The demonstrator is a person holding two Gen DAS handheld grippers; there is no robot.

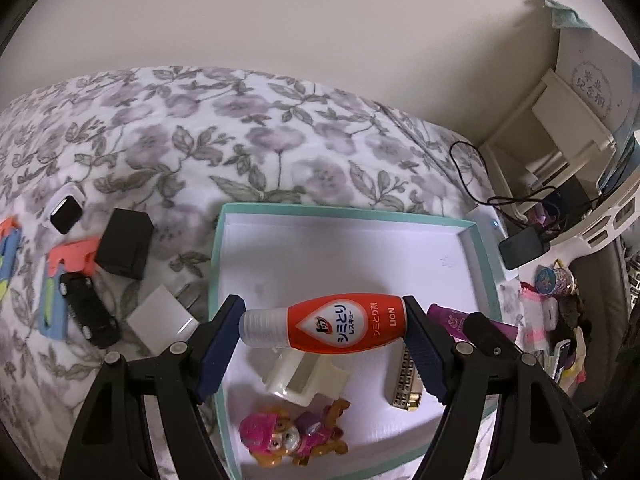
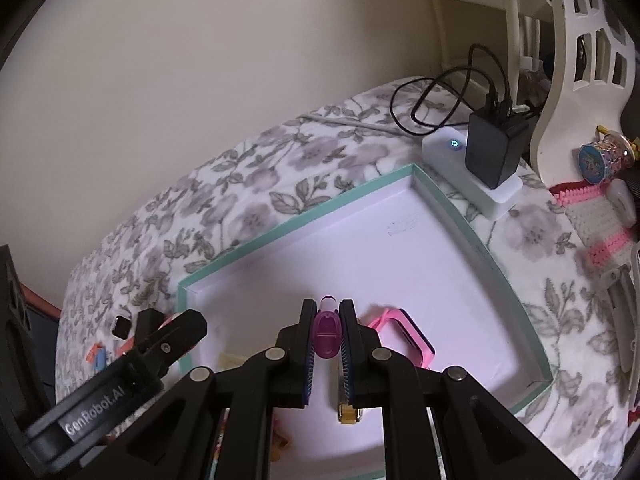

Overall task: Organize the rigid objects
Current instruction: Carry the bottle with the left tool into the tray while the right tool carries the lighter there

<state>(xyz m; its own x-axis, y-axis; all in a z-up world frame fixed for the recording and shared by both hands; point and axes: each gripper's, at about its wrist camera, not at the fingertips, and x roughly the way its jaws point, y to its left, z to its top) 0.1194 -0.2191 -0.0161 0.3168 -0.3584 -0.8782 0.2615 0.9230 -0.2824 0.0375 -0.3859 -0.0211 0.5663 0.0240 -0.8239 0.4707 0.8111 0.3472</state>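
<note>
A teal-rimmed white tray [image 1: 320,210] lies on the floral bedspread. My left gripper [image 1: 323,312] hangs over the tray's near half, shut on an orange stain-remover bottle [image 1: 328,326] held sideways, a pad at each end. Under it in the tray lie a cream hair claw [image 1: 304,380], a pink dog figure [image 1: 292,436] and a gold metal piece [image 1: 404,384]. My right gripper [image 2: 327,320] is shut on a small purple tube [image 2: 327,334] above the tray [image 2: 280,236], just right of the left gripper. A pink frame-like item [image 2: 404,332] lies in the tray beside it.
Left of the tray lie a black box [image 1: 124,244], a white plug [image 1: 164,318], a black toy car [image 1: 88,312] and coral and blue clips [image 1: 68,264]. A black charger on a white power strip [image 2: 492,152] and a white chair [image 2: 568,60] stand at the right.
</note>
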